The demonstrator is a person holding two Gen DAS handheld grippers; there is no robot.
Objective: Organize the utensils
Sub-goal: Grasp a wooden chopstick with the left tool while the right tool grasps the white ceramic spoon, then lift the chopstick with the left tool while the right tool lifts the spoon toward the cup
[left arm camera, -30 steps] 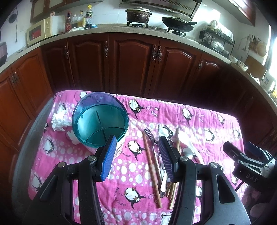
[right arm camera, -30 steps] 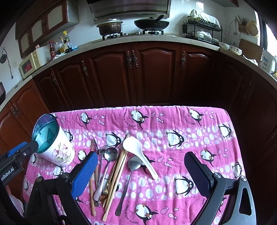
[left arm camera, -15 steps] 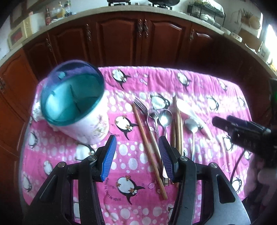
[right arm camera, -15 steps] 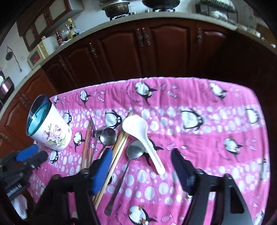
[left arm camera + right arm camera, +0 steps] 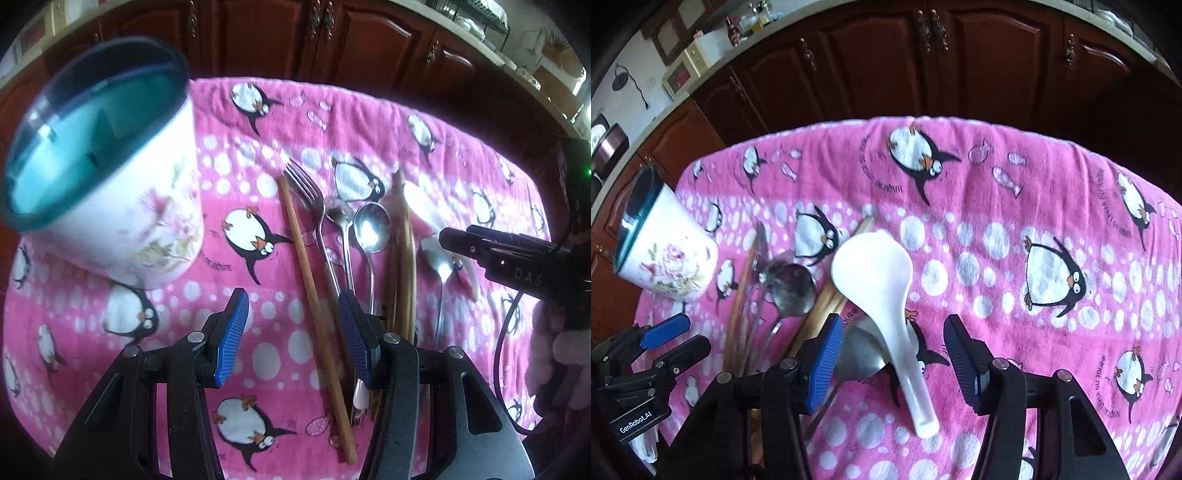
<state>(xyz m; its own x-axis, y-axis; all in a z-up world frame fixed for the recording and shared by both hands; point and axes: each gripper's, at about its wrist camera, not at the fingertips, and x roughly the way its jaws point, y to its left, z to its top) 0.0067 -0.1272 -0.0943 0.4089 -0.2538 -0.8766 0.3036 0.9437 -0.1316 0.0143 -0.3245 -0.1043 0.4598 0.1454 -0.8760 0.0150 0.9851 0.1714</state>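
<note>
Right gripper (image 5: 892,356), jaws wide, straddles the white plastic rice spoon (image 5: 877,273) beside the steel spoon (image 5: 862,356) — closing carelessly could snag that neighbour too.

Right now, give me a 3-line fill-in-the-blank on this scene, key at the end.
1. The white rice paddle lies between the open fingers of the ____ gripper.
2. The holder with the teal rim stands on the cloth and holds ____ utensils.
3. The left gripper is open, with a single ____ running between its fingers.

Missing words: right; no; chopstick
</note>
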